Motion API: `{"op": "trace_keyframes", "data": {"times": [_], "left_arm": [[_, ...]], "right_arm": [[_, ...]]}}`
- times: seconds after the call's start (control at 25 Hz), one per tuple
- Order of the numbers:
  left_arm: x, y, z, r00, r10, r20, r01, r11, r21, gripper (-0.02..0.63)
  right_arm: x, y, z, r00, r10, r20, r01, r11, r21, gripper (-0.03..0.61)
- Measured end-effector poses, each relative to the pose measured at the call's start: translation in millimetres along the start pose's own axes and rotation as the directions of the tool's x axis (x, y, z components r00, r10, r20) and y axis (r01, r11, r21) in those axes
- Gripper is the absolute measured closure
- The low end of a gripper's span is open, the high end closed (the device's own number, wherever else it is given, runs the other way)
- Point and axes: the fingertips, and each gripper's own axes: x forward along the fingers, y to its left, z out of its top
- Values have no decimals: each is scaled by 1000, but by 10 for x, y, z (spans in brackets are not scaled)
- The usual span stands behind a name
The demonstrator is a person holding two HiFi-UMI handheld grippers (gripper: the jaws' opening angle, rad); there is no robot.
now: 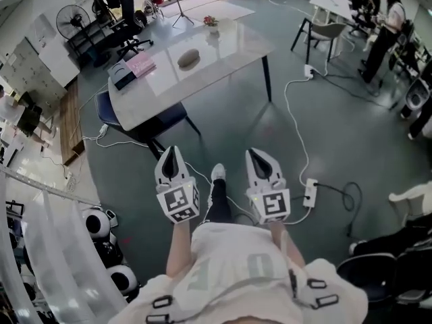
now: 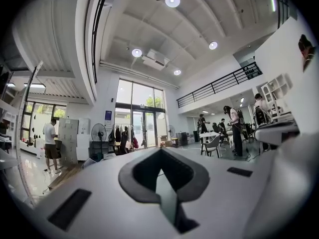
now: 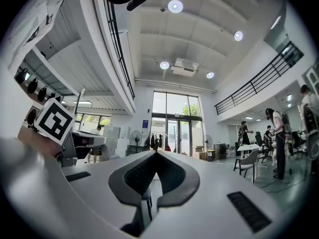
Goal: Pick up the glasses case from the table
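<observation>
My left gripper (image 1: 171, 152), right gripper (image 1: 259, 155): jaws pressed together, nothing held. Glasses case (image 1: 188, 58) lies on table (image 1: 233, 40), well ahead. I should walk close, open one gripper, straddle case's narrow side.

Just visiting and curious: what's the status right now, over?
Left gripper and right gripper shut, empty, short of the table. Glasses case lies on it, untouched. Blue chair tucked under the near edge.
</observation>
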Motion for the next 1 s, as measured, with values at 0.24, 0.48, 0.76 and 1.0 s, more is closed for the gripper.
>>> {"op": "trace_keyframes", "data": {"times": [0.24,0.48,0.76,1.0], "left_arm": [[657,43,-42,999,-32,7,32,999,-10,611],[1603,221,-58,999,-43,-13,43,998,-46,611],[2816,505,62,997,-77,2,77,996,-44,611],[3712,921,75,998,-64,4,64,997,-34,611]], "right_arm": [[573,-190,-85,1000,5,-19,-5,1000,-16,577],[1356,-363,-239,995,19,-93,-24,999,-46,577],[2599,-606,-252,995,20,-97,-23,999,-37,577],[3601,-719,-281,996,27,-87,-28,1000,-6,577]]}}
